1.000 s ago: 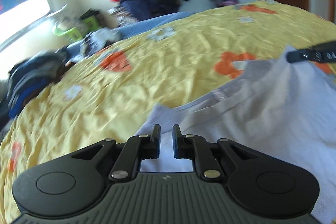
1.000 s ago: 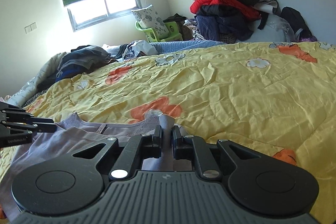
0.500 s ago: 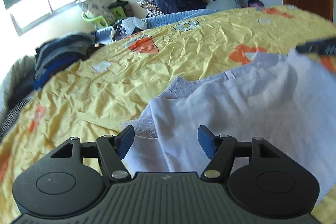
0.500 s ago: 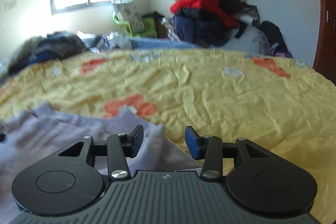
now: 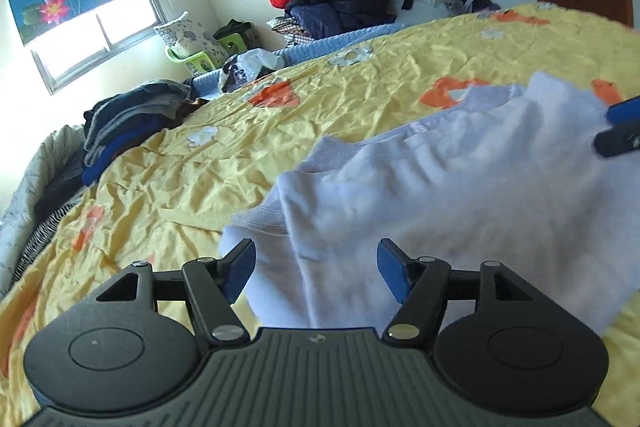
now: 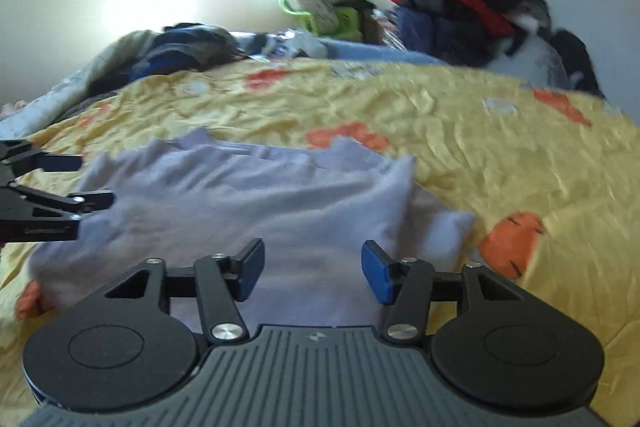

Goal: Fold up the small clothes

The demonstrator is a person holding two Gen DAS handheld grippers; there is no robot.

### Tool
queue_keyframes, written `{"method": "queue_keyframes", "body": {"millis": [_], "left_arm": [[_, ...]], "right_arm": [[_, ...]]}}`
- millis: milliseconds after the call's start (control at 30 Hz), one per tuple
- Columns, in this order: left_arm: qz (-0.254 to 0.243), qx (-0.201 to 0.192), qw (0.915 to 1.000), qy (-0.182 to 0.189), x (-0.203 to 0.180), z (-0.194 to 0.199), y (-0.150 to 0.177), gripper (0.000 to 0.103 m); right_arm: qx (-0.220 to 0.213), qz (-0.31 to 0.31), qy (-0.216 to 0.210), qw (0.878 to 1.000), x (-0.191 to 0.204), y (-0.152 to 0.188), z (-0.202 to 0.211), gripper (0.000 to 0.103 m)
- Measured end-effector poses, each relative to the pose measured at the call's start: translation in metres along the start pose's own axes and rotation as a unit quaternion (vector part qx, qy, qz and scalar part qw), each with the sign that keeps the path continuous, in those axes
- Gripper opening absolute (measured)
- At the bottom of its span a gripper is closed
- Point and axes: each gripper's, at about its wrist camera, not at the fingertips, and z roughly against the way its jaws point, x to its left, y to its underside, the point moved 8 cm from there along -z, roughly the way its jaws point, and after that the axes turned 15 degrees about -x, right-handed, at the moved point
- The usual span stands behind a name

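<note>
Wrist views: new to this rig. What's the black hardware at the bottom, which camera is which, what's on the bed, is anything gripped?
No robot here: a person carries a two-finger gripper in each hand, each with a fisheye camera looking along its fingers. The black hardware at the bottom of each picture is that gripper's own body. In the left wrist view you see the left gripper, with the right one poking in at the right edge. The right wrist view shows the right gripper, with the left one at the left edge. A pale lavender garment, partly folded, lies on the yellow flowered bedspread. Nothing is gripped: both sets of jaws are opening, with cloth beneath them, not pinched.
</note>
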Motion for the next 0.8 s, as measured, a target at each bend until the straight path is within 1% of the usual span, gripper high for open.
{"method": "queue_keyframes", "body": {"millis": [33,67,100,167,267,300,367,467,600,800], "left_arm": [[0.008,-0.001,1.0000,0.003,-0.003,0.006,0.001,0.072],[0.012,0.000,0.9999,0.003,-0.006,0.010,0.003,0.072],[0.018,0.003,0.9998,0.005,-0.009,0.013,0.005,0.072],[0.028,0.012,0.9995,0.010,-0.015,0.016,0.011,0.072],[0.044,0.024,0.9987,0.012,-0.022,0.020,0.018,0.072],[0.049,0.024,0.9984,0.013,-0.024,0.022,0.019,0.072],[0.055,0.026,0.9981,0.012,-0.027,0.025,0.021,0.076],[0.065,0.028,0.9975,0.010,-0.029,0.028,0.024,0.077],[0.075,0.033,0.9966,0.005,-0.030,0.032,0.028,0.077],[0.092,0.036,0.9951,0.000,-0.028,0.037,0.035,0.079]], "right_arm": [[0.005,0.009,-0.009,1.000,0.008,0.004,0.002,0.062],[0.011,0.018,-0.013,1.000,0.013,0.009,0.003,0.063],[0.018,0.026,-0.010,0.999,0.015,0.015,0.002,0.064],[0.033,0.027,0.010,0.999,0.010,0.026,-0.002,0.065],[0.016,-0.003,0.023,1.000,0.005,0.023,0.004,0.064],[0.008,-0.005,0.030,1.000,0.005,0.020,0.007,0.064],[-0.002,0.000,0.036,0.999,0.008,0.016,0.011,0.067],[0.003,-0.001,0.028,1.000,0.015,0.020,0.013,0.068],[0.021,-0.006,0.030,0.999,0.016,0.034,0.012,0.070],[0.015,-0.019,0.030,0.999,0.017,0.040,0.016,0.076]]}}
